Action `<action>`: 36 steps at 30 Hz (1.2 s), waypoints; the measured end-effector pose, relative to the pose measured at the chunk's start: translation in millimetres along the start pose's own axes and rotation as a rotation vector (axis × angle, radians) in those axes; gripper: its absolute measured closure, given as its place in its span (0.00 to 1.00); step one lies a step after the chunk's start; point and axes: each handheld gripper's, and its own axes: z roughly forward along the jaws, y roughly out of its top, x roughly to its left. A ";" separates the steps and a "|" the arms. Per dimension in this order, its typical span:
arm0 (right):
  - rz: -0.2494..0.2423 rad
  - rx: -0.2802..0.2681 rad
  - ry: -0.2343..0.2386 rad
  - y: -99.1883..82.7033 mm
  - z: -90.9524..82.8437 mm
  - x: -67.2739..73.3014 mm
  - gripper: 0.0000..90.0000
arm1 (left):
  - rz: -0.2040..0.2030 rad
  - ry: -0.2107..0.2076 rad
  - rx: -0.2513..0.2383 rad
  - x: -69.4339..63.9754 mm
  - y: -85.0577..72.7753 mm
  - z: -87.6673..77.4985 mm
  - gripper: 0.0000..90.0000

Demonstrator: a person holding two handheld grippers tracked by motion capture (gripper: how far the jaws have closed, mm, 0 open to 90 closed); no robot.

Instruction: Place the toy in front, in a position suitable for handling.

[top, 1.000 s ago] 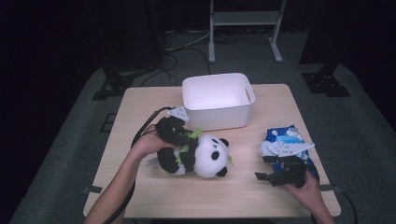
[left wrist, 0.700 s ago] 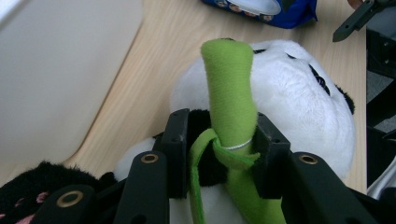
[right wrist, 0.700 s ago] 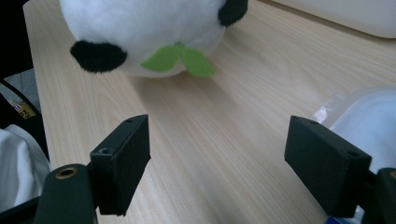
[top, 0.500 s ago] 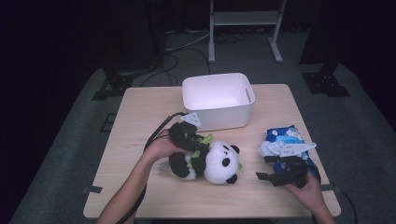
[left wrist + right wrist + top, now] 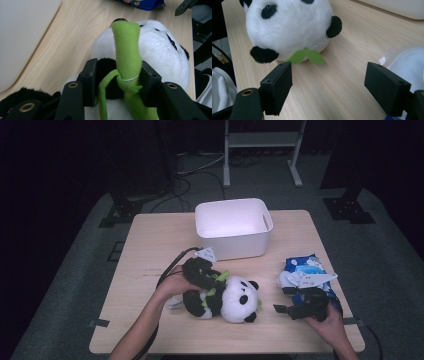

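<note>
Left gripper (image 5: 116, 80) has just been easing its hard black jaws apart, yet they press on the soft green felt stalk (image 5: 126, 50) of one fluffy round panda plush (image 5: 235, 299), lying near the pale wooden table's (image 5: 150, 245) middle. Right gripper (image 5: 328, 87), at three o'clock from the panda, stands wide open and empty. One smooth white rectangular bin (image 5: 234, 227) sits at twelve o'clock; one crinkly blue packet (image 5: 300, 267) lies at two o'clock.

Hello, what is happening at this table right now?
A person works with a claw in each hand. The left claw has the plush panda between its jaws, around the green bamboo stalk; those jaws have just been opening. The panda lies on the table in front of the white bin. The right claw stands open beside the blue packet.
</note>
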 end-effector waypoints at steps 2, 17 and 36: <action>0.000 0.000 0.000 0.1 -0.1 0.2 0.23 | 0.004 -0.006 0.007 -0.3 0.9 -0.5 0.58; 0.001 -0.010 -0.005 -0.1 -2.6 -0.2 0.23 | 0.013 -0.001 -0.027 -0.9 6.2 -26.5 0.43; 0.003 -0.020 -0.017 1.1 -5.6 -1.6 0.23 | -0.014 0.024 -0.065 2.6 -18.7 -63.9 0.40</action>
